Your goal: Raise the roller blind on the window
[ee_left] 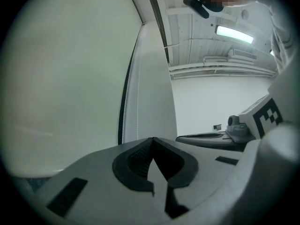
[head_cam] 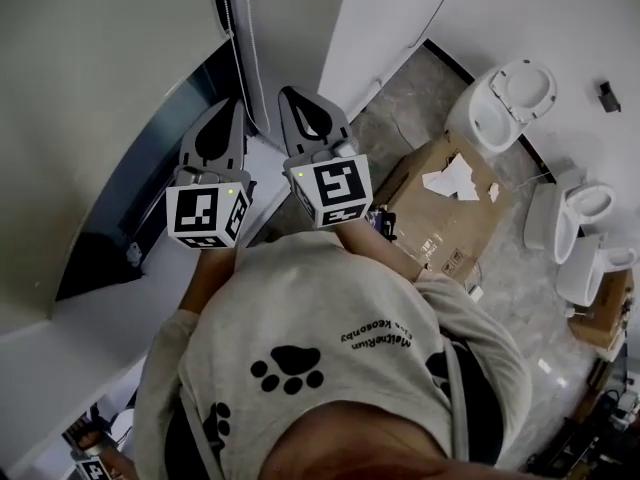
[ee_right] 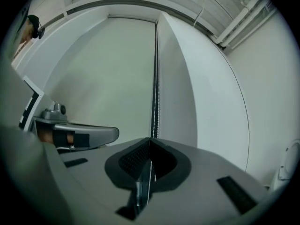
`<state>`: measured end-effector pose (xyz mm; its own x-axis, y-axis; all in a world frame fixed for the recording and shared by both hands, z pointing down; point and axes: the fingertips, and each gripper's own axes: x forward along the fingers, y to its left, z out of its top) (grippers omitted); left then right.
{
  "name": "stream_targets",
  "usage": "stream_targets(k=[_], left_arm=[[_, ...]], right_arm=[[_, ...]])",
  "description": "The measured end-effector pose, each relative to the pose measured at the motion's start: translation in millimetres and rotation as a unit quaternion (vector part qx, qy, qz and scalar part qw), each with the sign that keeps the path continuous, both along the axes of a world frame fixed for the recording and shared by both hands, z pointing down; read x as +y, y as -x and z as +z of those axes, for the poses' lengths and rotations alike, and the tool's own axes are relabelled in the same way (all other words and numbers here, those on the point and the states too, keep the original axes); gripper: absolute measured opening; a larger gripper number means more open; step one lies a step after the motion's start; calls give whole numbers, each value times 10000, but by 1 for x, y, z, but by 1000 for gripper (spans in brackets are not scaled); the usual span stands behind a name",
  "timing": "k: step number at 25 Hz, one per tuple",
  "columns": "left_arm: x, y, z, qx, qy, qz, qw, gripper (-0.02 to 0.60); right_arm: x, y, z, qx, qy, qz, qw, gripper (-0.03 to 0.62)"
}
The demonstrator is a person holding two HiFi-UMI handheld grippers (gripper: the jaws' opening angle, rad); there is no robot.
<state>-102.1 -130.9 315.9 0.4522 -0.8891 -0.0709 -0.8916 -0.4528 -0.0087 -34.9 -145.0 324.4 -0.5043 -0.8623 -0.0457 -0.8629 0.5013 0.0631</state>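
Observation:
The pale roller blind (head_cam: pixel 90 78) hangs over the window at the left, with a dark strip of glass (head_cam: pixel 140 208) below it. Its bead chain (head_cam: pixel 228 13) runs down the blind's right edge. Both grippers point level at the window, side by side. My left gripper (head_cam: pixel 232 103) is shut with nothing in it and faces the blind (ee_left: pixel 65 78), with the chain (ee_left: pixel 137 102) just ahead. My right gripper (head_cam: pixel 290 93) is shut too; the chain (ee_right: pixel 155 78) hangs straight ahead of its tips (ee_right: pixel 150 138) and shows through the slot behind them. I cannot see either gripper touching the chain.
A white sill (head_cam: pixel 100 318) runs under the window, and a white wall (ee_right: pixel 206 88) stands right of the chain. On the floor to the right are a cardboard box (head_cam: pixel 445 203), a white toilet (head_cam: pixel 505 103) and more toilets (head_cam: pixel 585 208). The person's torso fills the lower part of the head view.

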Motion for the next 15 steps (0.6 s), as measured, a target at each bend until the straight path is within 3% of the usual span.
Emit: stream_targets(k=[8,10,15], left_arm=[[-51,11,3,6,62,364,9993,8],[-58,13,5,18,65,409,9991,8],[-74,16,10,55,92,464,9989,8]], right_arm=[[-50,16,-4,-31,-44,285,9996,15],[-61,20,-4,-70,-6,288,9996,82],[-87,26,-1,-143,192,293,9993,95]])
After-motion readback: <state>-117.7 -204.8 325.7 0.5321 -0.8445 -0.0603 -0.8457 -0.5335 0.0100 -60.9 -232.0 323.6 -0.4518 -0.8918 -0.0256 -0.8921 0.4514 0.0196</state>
